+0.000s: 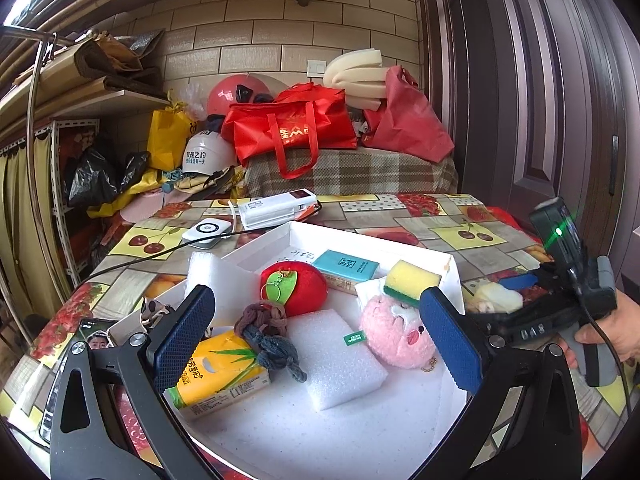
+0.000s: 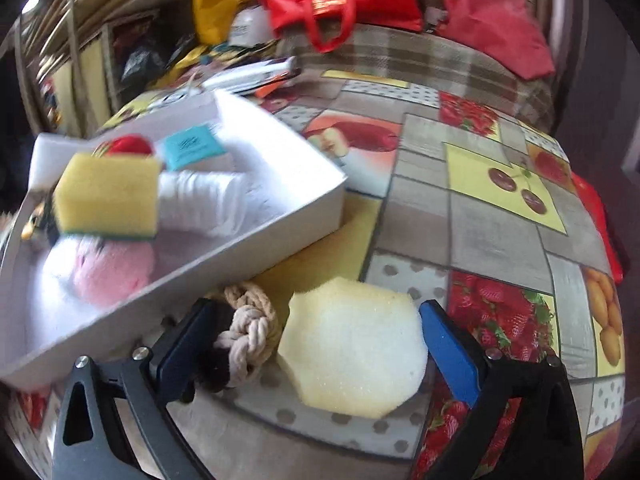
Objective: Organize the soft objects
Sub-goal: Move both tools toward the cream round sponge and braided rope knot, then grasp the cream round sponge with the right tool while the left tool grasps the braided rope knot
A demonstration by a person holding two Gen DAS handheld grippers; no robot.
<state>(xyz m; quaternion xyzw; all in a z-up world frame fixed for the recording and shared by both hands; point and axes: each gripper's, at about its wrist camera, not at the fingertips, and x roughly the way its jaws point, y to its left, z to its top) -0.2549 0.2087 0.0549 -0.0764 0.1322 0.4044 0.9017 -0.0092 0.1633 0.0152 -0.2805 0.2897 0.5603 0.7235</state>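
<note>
Your pale hexagonal sponge point(image 2: 354, 346) lies on the tablecloth point(image 2: 496, 240) just outside the white box point(image 2: 316, 200), near that box's long side wall, and it sits between the spread fingers of your right gripper point(image 2: 316, 354); the blue pad of one finger point(image 2: 450, 354) is just beside the sponge's edge, though you cannot tell from the blurred view whether it touches. A braided cream rope knot point(image 2: 250, 330) lies just beside the sponge, against the other finger, with a dark tuft at its near end. Your right gripper is wide and holds nothing. Inside the box, your left gripper point(image 1: 316, 338) hovers wide as well, empty, its fingers framing a white foam block point(image 1: 336, 362) at the middle of the box floor. Around that block lie a pink plush toy point(image 1: 394, 332) near the right wall, a yellow-green scrub sponge point(image 1: 412, 278) resting on top of it, a red plush apple point(image 1: 296, 286) and a teal packet point(image 1: 346, 268) toward the far wall, a knotted grey-brown cloth rope point(image 1: 270, 336) and a yellow tissue pack point(image 1: 218, 376) toward the left wall. Beyond the box's far corner, at the table's far edge, sit a white power bank point(image 1: 276, 206) and a small white round device point(image 1: 208, 230).
</note>
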